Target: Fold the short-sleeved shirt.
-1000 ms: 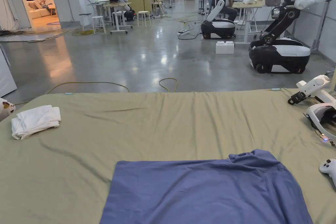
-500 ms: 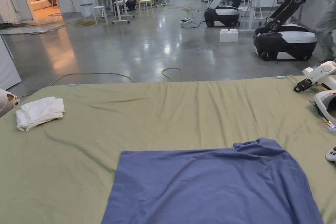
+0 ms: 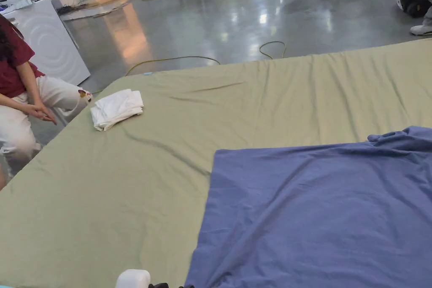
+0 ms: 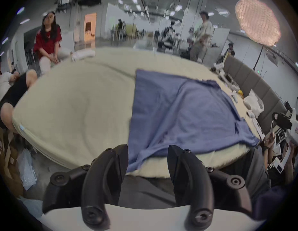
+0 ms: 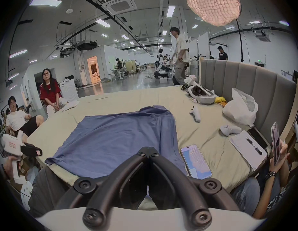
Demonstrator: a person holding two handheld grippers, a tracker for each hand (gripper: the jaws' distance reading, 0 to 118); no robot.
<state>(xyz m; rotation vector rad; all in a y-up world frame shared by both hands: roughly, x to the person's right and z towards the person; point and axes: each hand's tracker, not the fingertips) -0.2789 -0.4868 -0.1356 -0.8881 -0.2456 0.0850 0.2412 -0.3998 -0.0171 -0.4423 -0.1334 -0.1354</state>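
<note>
Right claw view: phone (image 5: 195, 161) beside shirt (image 5: 118, 139) near bed (image 5: 203, 134) edge. Shirt flat, long axis across bed, one sleeve at near edge. Left claw (image 4: 147, 153) gaping wide, empty, off near edge, before hem. Right claw (image 5: 149, 148) tips pressed together, empty, above near edge.

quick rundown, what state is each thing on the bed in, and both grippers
blue shirt: spread flat, wrinkled, unfolded
white cloth: folded, lying apart from the shirt
left gripper: open, holding nothing
right gripper: shut, holding nothing
phone: screen lit, beside the shirt
</note>
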